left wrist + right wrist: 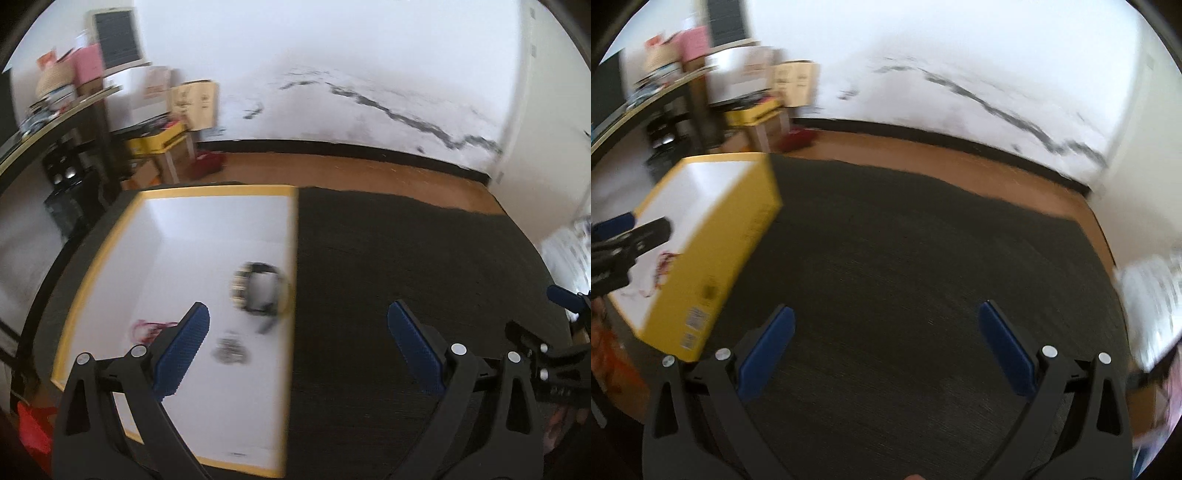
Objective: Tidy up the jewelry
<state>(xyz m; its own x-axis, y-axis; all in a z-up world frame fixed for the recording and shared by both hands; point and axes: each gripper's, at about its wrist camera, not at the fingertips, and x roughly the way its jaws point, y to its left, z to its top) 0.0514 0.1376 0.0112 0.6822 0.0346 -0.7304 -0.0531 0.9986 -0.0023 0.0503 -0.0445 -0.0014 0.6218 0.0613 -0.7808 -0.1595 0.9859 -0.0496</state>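
A shallow box with a yellow rim and white inside sits on a dark mat. In it lie a dark bracelet or watch, a small dark beaded piece and a red string piece; all are blurred. My left gripper is open and empty above the box's right edge. My right gripper is open and empty above the bare mat, to the right of the box. The left gripper also shows at the left edge of the right wrist view.
The mat lies on a wooden floor before a white wall. Shelves with cartons and a yellow crate stand at the back left. A red object lies near the box's near left corner. A white object lies at the mat's right.
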